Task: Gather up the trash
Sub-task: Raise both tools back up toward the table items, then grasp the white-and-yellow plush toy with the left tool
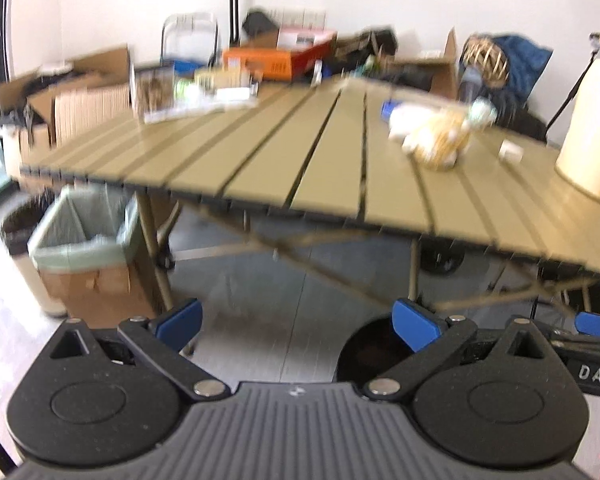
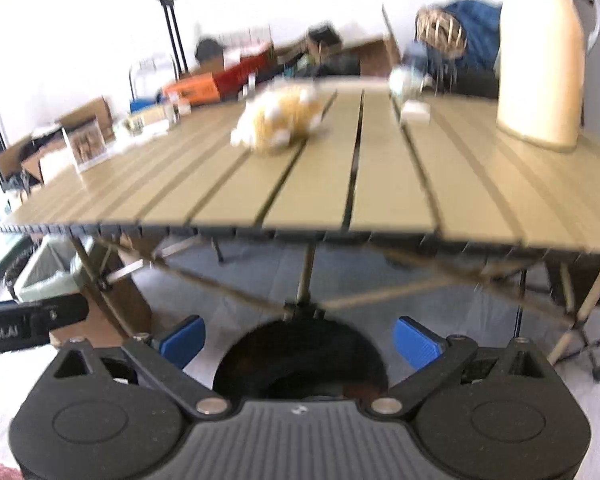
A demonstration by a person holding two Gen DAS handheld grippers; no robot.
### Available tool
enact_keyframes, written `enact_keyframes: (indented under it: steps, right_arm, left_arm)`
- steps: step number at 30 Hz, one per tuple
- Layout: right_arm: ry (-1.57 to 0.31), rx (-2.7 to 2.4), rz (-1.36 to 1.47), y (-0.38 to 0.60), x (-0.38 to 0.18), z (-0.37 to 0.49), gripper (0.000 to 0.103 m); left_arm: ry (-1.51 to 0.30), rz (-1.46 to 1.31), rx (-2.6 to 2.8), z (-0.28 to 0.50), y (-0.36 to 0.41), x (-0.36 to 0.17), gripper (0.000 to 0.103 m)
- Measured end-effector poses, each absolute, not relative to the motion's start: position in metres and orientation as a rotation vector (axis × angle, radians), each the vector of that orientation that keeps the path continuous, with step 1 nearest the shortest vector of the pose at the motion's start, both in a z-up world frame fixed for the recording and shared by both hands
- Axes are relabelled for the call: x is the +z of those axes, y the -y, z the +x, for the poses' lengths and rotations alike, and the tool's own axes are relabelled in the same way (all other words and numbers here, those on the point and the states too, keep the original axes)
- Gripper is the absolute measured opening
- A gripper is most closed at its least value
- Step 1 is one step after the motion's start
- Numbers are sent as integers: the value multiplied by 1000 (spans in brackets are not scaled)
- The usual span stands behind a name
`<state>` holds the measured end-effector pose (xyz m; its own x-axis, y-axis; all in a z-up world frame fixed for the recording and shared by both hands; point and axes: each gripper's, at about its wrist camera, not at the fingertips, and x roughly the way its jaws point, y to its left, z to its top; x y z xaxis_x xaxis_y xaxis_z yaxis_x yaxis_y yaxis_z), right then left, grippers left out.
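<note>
Both your tongs are spread wide and hold nothing, hanging below the near edge of the olive slatted tabletop. From the right tongs the crumpled yellow-and-white wrapper wad lies almost straight ahead, up on the tabletop, long axis running left to right. From the left tongs the same wad sits ahead and well to the right. Your right hand looks nearer. The bag-lined cardboard bin stands left of the wad, on the floor.
</note>
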<state>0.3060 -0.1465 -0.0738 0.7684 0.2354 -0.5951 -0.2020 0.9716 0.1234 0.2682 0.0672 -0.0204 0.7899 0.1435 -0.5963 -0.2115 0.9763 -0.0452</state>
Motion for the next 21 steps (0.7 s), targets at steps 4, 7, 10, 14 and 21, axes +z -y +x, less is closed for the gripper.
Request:
enact_keyframes:
  steps: [4, 7, 10, 14, 21]
  right_arm:
    - [-563, 218, 86, 166, -55, 305, 101]
    - [-492, 196, 106, 179, -44, 307, 101]
    - [-401, 163, 98, 190, -32, 311, 102]
    - [-325, 122, 112, 201, -22, 321, 103]
    - [-309, 100, 146, 218, -21, 343, 103]
  left_arm:
    - [-549, -115, 173, 271, -58, 0, 103]
    - [-514, -124, 167, 277, -50, 10, 103]
    - [-498, -138, 153, 288, -42, 17, 103]
    - [-487, -178, 150, 307, -37, 25, 103]
    - [-486, -239, 101, 339, -29, 34, 103]
